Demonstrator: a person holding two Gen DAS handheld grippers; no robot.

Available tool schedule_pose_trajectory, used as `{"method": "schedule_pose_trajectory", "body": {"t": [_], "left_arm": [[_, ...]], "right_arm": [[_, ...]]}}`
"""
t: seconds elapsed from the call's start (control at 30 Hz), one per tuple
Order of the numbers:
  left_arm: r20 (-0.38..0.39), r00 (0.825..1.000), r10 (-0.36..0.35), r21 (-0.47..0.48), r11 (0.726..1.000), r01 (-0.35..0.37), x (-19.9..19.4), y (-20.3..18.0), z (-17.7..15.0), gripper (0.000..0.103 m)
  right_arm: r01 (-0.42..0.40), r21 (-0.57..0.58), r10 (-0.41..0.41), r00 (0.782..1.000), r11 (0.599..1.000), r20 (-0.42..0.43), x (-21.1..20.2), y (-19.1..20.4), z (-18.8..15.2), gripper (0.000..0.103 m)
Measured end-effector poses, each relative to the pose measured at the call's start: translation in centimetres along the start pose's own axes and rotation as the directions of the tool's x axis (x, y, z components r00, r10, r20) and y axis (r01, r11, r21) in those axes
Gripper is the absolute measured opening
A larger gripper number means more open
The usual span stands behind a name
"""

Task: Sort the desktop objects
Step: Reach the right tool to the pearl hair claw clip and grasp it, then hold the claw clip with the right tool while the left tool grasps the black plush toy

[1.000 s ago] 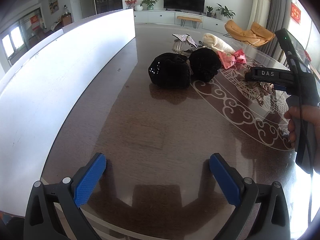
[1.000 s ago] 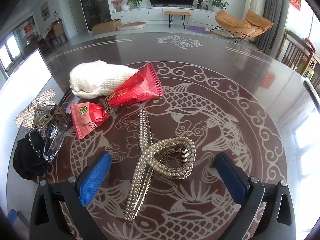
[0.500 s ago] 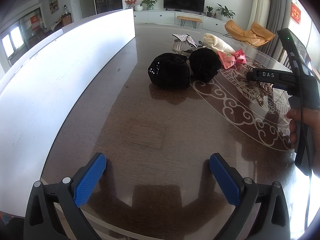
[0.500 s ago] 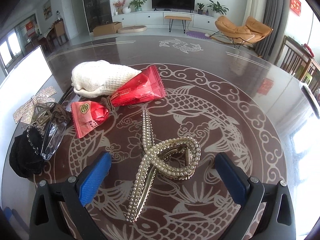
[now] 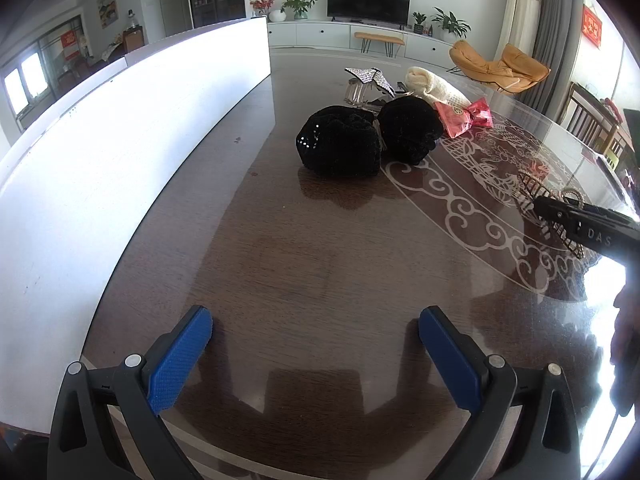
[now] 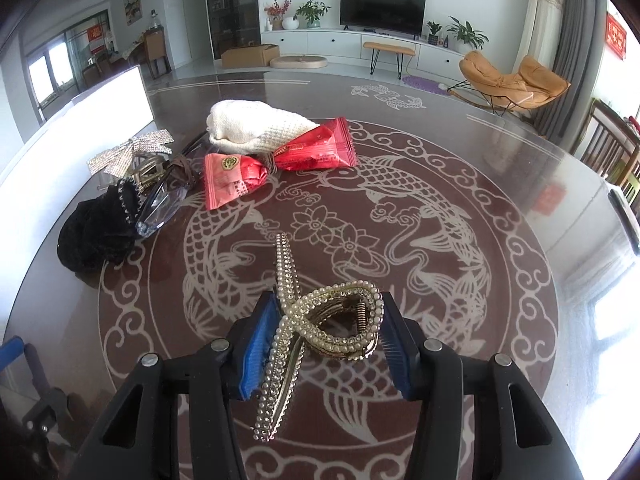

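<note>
A pearl-studded hair claw [image 6: 340, 334] lies on the dark table over the fish pattern, between the blue pads of my right gripper [image 6: 326, 312]. Its jaws are closing, and both pads touch the claw's sides. Farther back lie two red snack packets [image 6: 280, 160], a cream knitted pouch [image 6: 256, 128], a silver rhinestone bow [image 6: 132, 152] and a clear clip [image 6: 160, 208]. Two black velvet scrunchies [image 5: 340, 148] sit mid-table in the left wrist view. My left gripper [image 5: 316, 328] is open over bare table, with nothing between its fingers.
A long white panel [image 5: 120, 140] runs along the table's left side. The glossy round table [image 5: 320, 248] has a near edge just below my left gripper. A person's hand holds the right gripper's handle at the right edge of the left wrist view. Chairs stand beyond the table's right rim.
The right gripper's jaws have come in from wide apart onto the pearl hair claw. In the left wrist view that gripper has shifted right and lower. The left gripper has stayed still.
</note>
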State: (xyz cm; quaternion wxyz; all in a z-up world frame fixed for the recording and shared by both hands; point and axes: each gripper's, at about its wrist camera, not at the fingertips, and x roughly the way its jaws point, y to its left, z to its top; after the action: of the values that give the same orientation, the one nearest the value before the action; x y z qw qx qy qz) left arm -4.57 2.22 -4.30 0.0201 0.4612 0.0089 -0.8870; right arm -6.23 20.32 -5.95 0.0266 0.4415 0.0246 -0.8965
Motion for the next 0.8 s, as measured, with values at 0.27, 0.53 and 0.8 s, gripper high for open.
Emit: {"method": "schedule_pose_trajectory", "body": {"t": [0.27, 0.53, 0.8], "left_arm": [[0.000, 1.000, 0.000, 0.000, 1.000, 0.000, 0.0, 0.0, 0.0, 0.103], [0.002, 1.000, 0.001, 0.001, 1.000, -0.001, 0.0, 0.0, -0.1, 0.103], [-0.012, 1.000, -0.011, 0.014, 1.000, 0.011, -0.2, -0.1, -0.4, 0.103]], "right_arm": [[-0.022, 0.012, 0.022, 1.000, 1.000, 0.020, -4.1, -1.4, -5.8, 0.052], [-0.014, -0.004, 0.014, 1.000, 1.000, -0.010, -4.0, -1.4, -5.9, 0.090], [-0.002, 0.019, 0.003, 1.000, 1.000, -0.031, -3.8, -1.9, -6.0, 0.102]]}}
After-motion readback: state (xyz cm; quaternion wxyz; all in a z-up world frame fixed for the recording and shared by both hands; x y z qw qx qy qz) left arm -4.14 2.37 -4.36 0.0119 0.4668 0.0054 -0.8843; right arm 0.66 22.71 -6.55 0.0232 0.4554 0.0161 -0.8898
